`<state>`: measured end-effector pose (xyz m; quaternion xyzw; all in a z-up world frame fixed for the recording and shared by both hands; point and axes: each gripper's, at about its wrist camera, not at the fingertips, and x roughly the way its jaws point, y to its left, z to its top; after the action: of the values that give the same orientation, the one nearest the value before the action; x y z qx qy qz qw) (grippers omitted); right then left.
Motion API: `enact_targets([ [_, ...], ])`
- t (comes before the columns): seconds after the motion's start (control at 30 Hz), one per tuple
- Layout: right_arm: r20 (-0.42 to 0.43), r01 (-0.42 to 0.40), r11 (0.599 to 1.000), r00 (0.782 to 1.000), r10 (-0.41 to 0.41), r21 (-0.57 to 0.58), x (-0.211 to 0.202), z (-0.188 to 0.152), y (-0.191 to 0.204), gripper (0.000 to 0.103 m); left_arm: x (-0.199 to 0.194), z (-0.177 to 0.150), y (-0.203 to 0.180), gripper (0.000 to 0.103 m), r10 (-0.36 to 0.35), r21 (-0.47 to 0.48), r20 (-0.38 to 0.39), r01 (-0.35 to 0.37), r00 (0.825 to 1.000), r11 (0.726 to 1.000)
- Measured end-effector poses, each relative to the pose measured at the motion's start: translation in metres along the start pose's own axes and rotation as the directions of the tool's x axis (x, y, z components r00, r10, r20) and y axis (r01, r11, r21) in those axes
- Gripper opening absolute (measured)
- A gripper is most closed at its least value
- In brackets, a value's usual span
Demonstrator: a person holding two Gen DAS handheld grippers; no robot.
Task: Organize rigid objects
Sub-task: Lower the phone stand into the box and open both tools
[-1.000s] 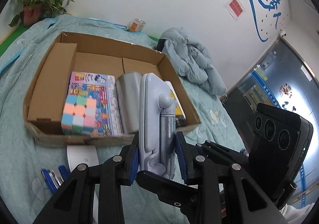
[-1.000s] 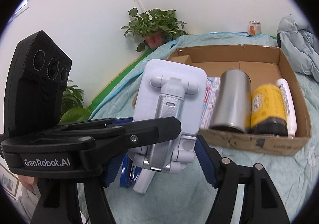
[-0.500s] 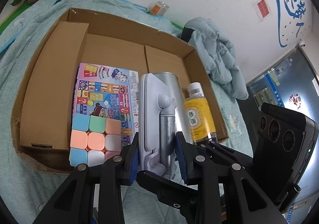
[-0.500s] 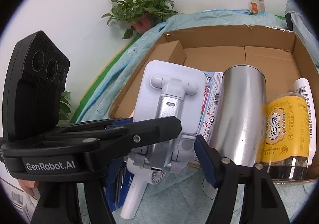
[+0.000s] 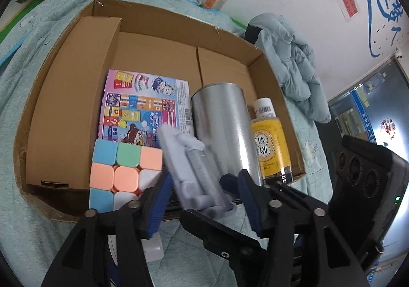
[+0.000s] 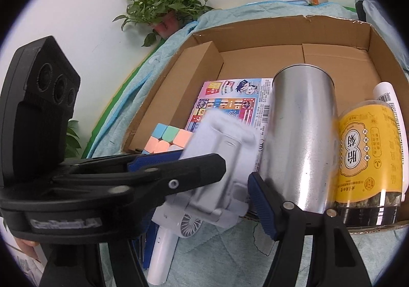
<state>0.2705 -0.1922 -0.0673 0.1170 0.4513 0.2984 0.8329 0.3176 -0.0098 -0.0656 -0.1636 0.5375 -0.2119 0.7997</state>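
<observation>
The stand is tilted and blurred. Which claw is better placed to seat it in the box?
Probably left: the stand sits tilted between the open fingers of the left claw, over the box edge.

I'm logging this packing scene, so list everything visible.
cardboard box: 1, brown, on bedspread
puzzle cube: 1, pastel, box front
game sheet: 1, multicoloured, behind cube
tumbler: 1, silver, in box
jar: 1, yellow label, right of tumbler
bottle: 1, white, beyond jar
phone stand: 1, pale grey, blurred between claws
handheld fan: 1, white, before box
potted plant: 1, green, back corner
jacket: 1, blue, right of box
bedspread: 1, teal, underneath
left claw: 1, black, open
right claw: 1, black, open
</observation>
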Motion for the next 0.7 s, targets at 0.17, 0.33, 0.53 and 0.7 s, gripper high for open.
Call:
enact_targets([
  [0.17, 0.008, 0.031, 0.999, 0.999, -0.031, -0.01, -0.004, -0.004, 0.0, 0.067, -0.013, -0.003, -0.009, 0.053, 0.035, 0.044, 0.035, -0.037, 0.999, 0.998],
  [0.33, 0.046, 0.085, 0.994, 0.996, -0.083, -0.061, -0.017, -0.017, 0.005, 0.047, -0.033, -0.016, -0.01, 0.053, 0.078, 0.079, 0.098, -0.086, 0.992, 0.993],
  [0.53, 0.031, 0.096, 0.989, 0.995, -0.093, -0.112, -0.01, -0.032, 0.01, 0.023, -0.054, -0.036, -0.001, 0.053, 0.107, 0.081, 0.154, -0.12, 0.982, 0.989],
  [0.7, 0.058, 0.101, 0.99, 0.994, -0.095, -0.103, -0.01, -0.03, 0.014, 0.022, -0.073, -0.053, 0.003, 0.059, 0.126, 0.106, 0.226, -0.153, 0.966, 0.983],
])
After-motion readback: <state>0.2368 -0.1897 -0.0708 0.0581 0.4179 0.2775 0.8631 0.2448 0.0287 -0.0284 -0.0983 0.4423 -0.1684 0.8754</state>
